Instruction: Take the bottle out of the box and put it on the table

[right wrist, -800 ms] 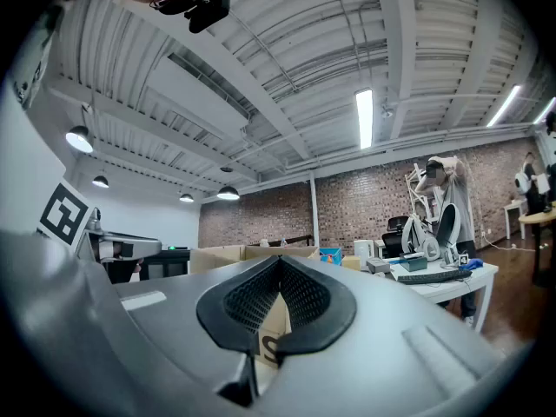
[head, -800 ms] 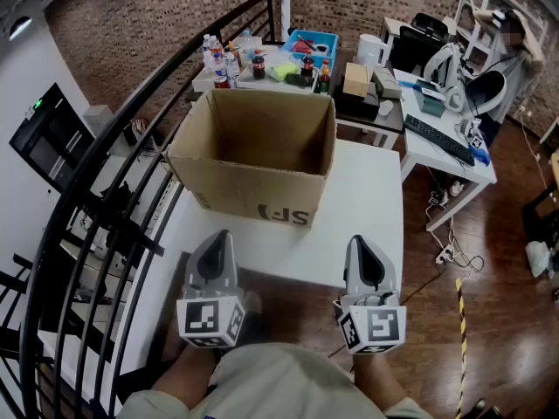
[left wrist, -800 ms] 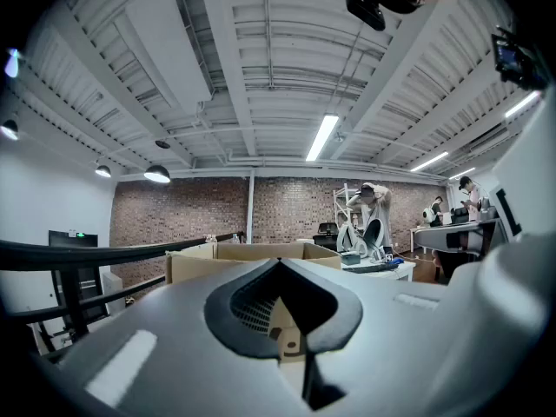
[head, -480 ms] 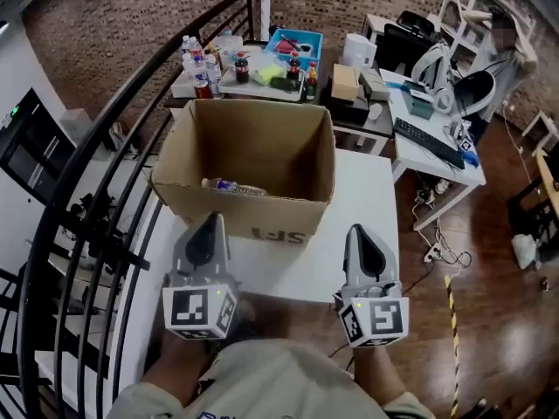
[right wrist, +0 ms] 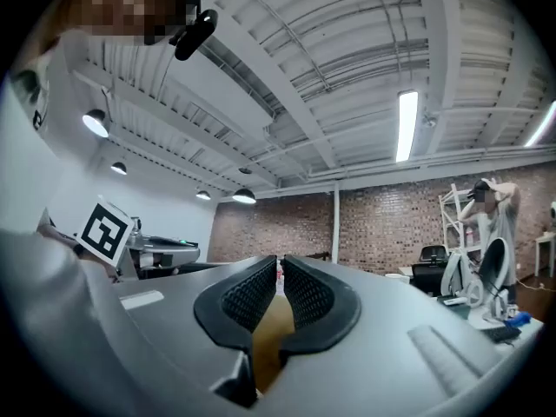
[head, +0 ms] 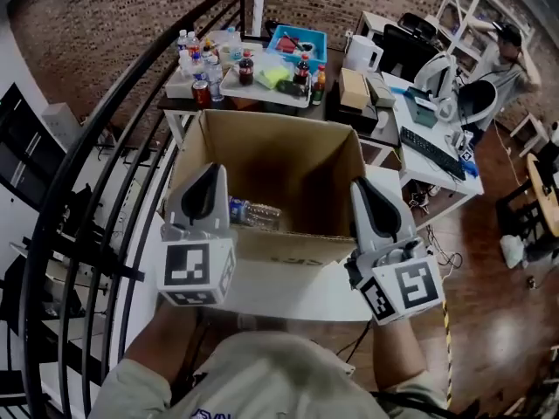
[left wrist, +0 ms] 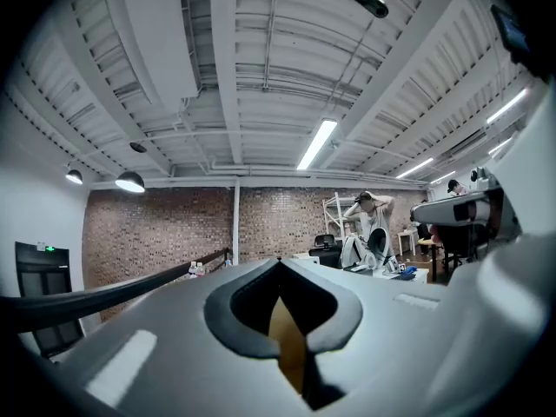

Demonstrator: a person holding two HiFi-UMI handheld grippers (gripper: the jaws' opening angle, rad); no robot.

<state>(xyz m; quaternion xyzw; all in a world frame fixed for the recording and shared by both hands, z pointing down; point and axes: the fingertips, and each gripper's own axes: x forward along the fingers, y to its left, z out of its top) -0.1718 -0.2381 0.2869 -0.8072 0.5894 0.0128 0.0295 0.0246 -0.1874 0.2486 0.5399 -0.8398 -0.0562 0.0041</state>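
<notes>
Brick walls and a dark curved railing close in a workshop corner, where a white table carries an open cardboard box that fills most of its top. Over the near rim of that box the person holds both tools level. The left gripper is clenched, its tips meeting with nothing caught between them. The right gripper is likewise squeezed to a thin slit and empty, with only cardboard showing below its pads. Smallest of all is the clear plastic bottle, which lies on its side on the box floor toward the near left, just beside the left gripper's tip as the head view sees it. The reach into the box looks like the step in hand, and nothing has been gripped yet. The left tool seems the handier one. Its jaws would need to be opened wide before it dips in, then tipped down and brought across the middle of the bottle's body rather than its tapering end, since a smooth round bottle may roll or squirt away. It should be kept clear of the left wall, lifted straight up past the rim, and set down on the bare strip of table in front.
</notes>
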